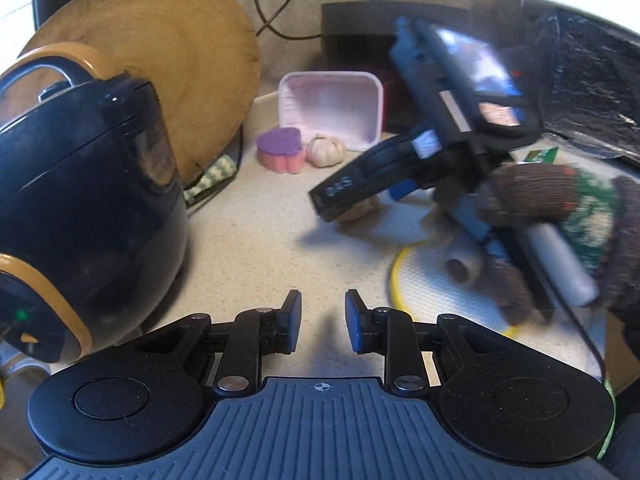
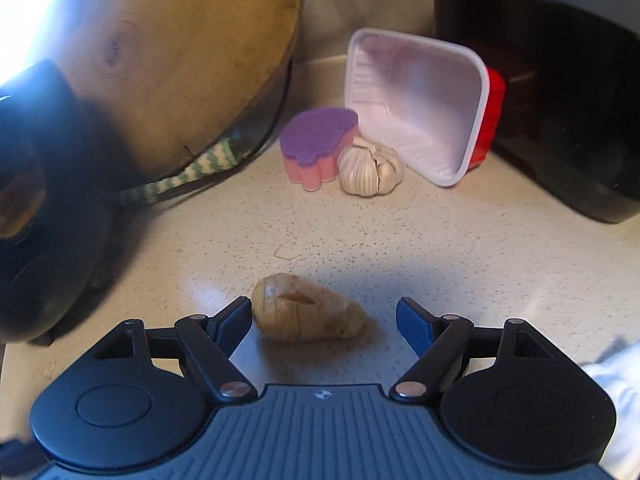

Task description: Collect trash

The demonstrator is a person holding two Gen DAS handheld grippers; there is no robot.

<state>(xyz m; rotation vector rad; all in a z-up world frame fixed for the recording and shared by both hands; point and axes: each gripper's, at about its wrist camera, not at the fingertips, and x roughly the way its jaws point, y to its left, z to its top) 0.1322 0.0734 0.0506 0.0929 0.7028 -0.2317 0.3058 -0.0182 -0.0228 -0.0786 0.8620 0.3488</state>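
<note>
A brown, wrinkled lump of peel or husk [image 2: 308, 312] lies on the speckled counter [image 2: 460, 248]. My right gripper [image 2: 324, 304] is open wide around it, with one finger on each side and neither pad pressing on it. A thin flake [image 2: 286, 254] lies just beyond it. In the left wrist view a gloved hand [image 1: 560, 200] holds that right tool over the lump [image 1: 360, 210], which is mostly hidden. My left gripper [image 1: 323, 300] hovers over bare counter, its jaws narrowly apart with nothing between them.
A tilted white plastic tray [image 2: 416, 104], a garlic bulb [image 2: 370, 172] and a purple-pink sponge [image 2: 316, 148] sit in the back corner. A round wooden board [image 2: 180, 60] leans left. A black cooker [image 1: 80, 200] crowds the left. A yellow-rimmed mat [image 1: 424, 280] holds a cardboard tube [image 1: 464, 264].
</note>
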